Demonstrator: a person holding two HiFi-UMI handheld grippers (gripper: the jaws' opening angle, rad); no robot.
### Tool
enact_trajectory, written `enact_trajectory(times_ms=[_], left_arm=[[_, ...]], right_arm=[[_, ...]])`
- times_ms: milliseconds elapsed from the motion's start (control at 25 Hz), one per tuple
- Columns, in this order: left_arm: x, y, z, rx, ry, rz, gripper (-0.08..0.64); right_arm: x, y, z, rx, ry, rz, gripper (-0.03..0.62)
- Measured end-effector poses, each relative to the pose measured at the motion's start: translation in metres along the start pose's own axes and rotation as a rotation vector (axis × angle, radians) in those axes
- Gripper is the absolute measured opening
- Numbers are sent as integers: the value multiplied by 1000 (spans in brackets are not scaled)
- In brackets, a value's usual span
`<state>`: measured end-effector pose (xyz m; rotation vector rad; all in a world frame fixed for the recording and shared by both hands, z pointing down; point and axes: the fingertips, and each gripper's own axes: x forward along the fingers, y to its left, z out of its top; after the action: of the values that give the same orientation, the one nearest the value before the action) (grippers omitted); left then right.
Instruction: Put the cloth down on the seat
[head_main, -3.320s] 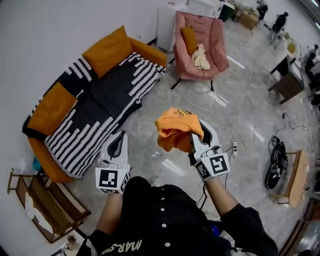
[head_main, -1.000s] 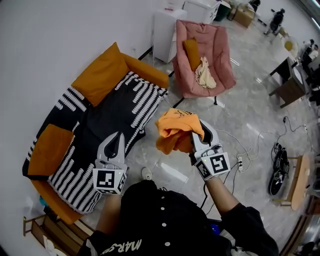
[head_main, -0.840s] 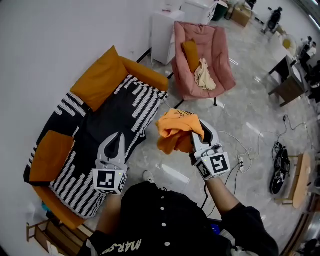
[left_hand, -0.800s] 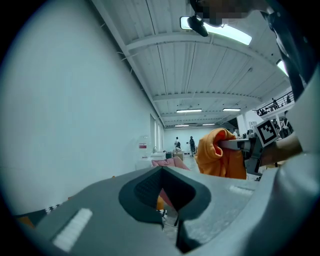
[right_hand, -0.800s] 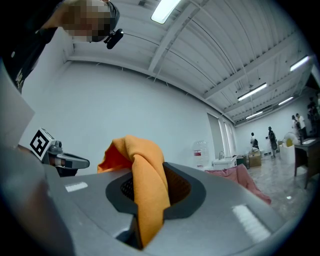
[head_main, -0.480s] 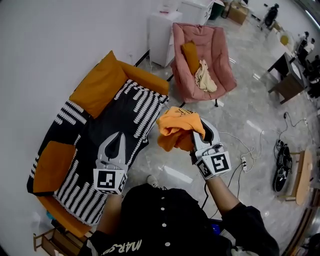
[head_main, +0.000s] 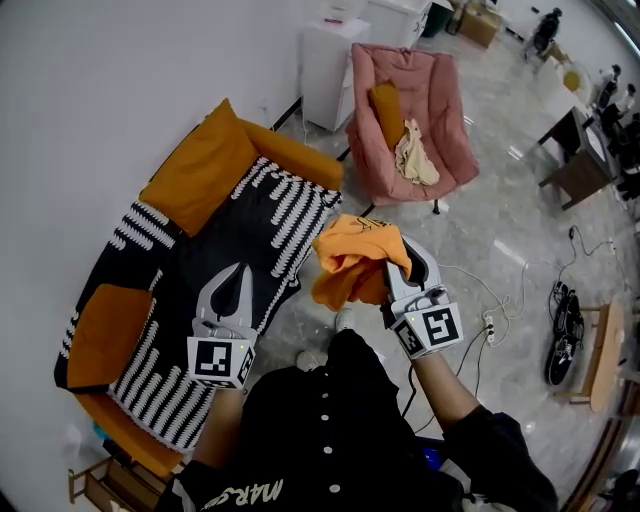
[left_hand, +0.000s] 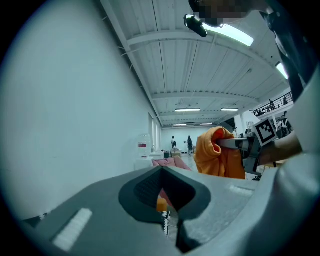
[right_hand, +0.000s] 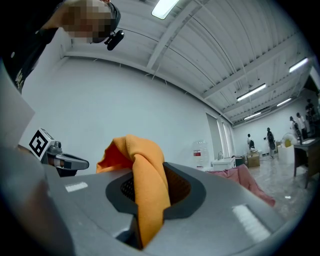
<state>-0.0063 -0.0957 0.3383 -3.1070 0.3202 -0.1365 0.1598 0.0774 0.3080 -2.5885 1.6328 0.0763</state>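
Orange cloth (head_main: 352, 262) clamped in the right gripper (head_main: 400, 258), bunched and hanging above the floor, well apart from any seat. Left gripper (head_main: 237, 275) empty, jaws together, over the striped throw (head_main: 225, 235) on the sofa (head_main: 200, 150). Pink armchair (head_main: 445, 110) beyond: orange cushion (head_main: 385, 103) propped against the back, cream rag (head_main: 416, 157) lying on the seat. Compared with three seconds back: same grip on the cloth. Sofa drawn nearer, now under the left gripper, which was then over bare floor.
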Motion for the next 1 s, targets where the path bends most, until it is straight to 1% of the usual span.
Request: enact_trajectory(times_ms=[200,440,760,880,1000], left_arm=[[7,13,-3,6,5,28,1],[29,35,-9,7,13,78,1],[81,54,-3,3,9,112,1],[104,58,-2,-5,11,126,1],[128,65,1,-14,19,156,1]], right_arm=[[19,-7,-10,-7,13,11,81],[63,-15,-20,-5,-4,66,80],[118,-37,-18,-8,-4,126,80],[139,-52,-19,-14,3,148,80],[164,-71,-22,-13,14,171,80]])
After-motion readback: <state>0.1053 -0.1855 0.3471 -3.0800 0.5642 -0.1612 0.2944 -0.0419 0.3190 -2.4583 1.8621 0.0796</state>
